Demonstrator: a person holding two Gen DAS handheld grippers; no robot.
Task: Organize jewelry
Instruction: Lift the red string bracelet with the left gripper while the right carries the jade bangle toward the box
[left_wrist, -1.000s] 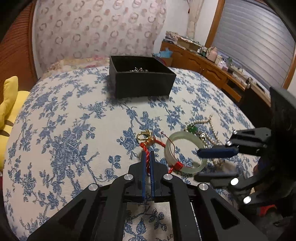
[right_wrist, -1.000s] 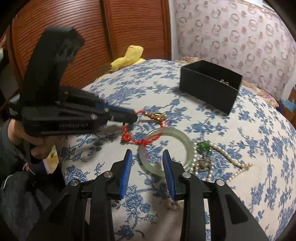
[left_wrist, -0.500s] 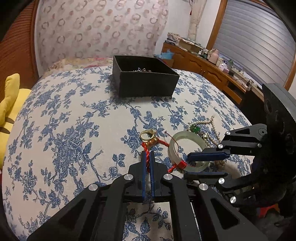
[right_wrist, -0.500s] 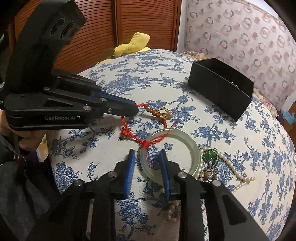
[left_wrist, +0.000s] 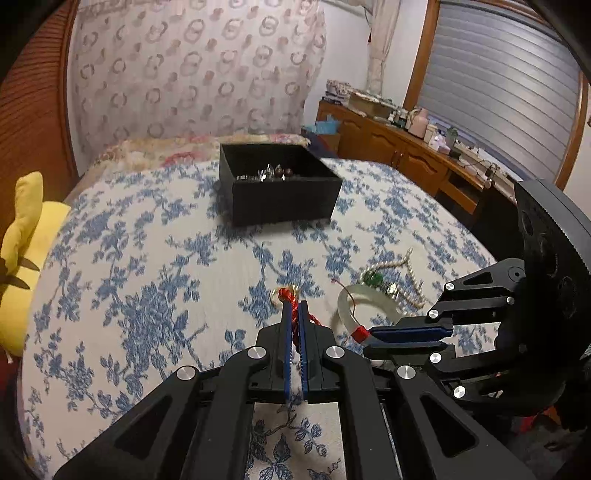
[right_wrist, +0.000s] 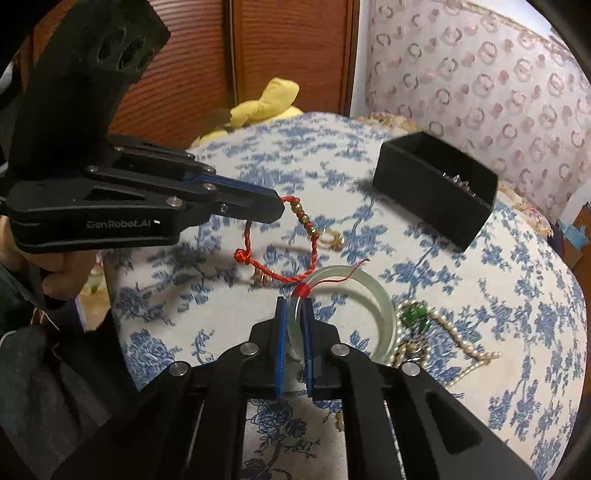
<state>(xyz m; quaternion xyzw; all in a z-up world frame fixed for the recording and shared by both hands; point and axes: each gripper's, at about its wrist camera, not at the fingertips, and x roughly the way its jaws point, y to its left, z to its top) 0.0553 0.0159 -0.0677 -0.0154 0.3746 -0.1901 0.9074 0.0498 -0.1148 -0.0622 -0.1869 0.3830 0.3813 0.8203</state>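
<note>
Pinching a beaded red cord bracelet (right_wrist: 306, 236), left claw (left_wrist: 294, 317); right claw (right_wrist: 294, 321) grips pale jade bangle (right_wrist: 373, 295).

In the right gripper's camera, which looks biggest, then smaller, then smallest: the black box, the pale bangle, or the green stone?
1. Black box, though it sits farther from the camera.
2. Pale bangle, close behind; nearness to the lens enlarges it, so this gap is unsure.
3. Green stone, clearly smallest.

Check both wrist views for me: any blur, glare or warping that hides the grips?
Left wrist: fisheye bends the edges, tablecloth smeared, left gripper sharp on the red cord. Right wrist: black box blurred, right gripper clear on the pale bangle; no glare.
</note>
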